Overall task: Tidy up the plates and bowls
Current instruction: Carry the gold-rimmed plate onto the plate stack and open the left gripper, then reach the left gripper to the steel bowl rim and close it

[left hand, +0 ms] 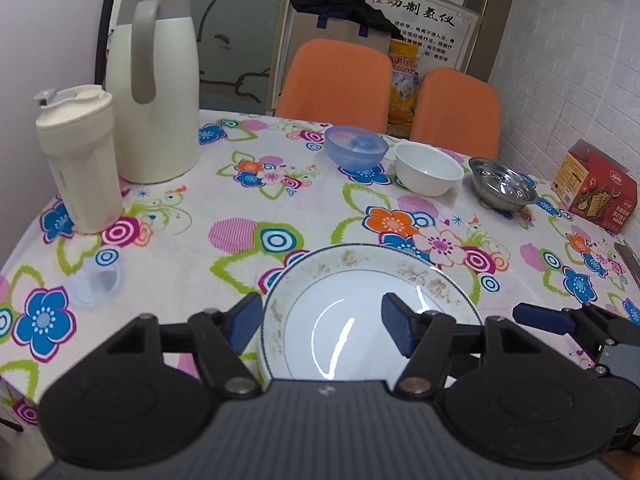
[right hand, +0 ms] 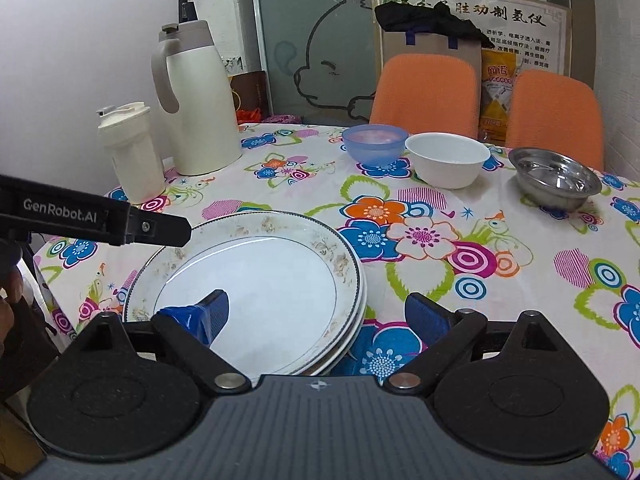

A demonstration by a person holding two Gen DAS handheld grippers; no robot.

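We've got both the left gripper (left hand: 320, 322) and the right gripper (right hand: 318, 314) spread wide and empty over the stacked plates (right hand: 256, 280) at the table's near edge, so a sloppy pinch could nudge them off.

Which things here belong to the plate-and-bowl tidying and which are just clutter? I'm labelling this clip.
Belongs to the job:
stacked plates
blue bowl
white bowl
steel bowl

Just lying about:
tall jug
lidded cup
red box
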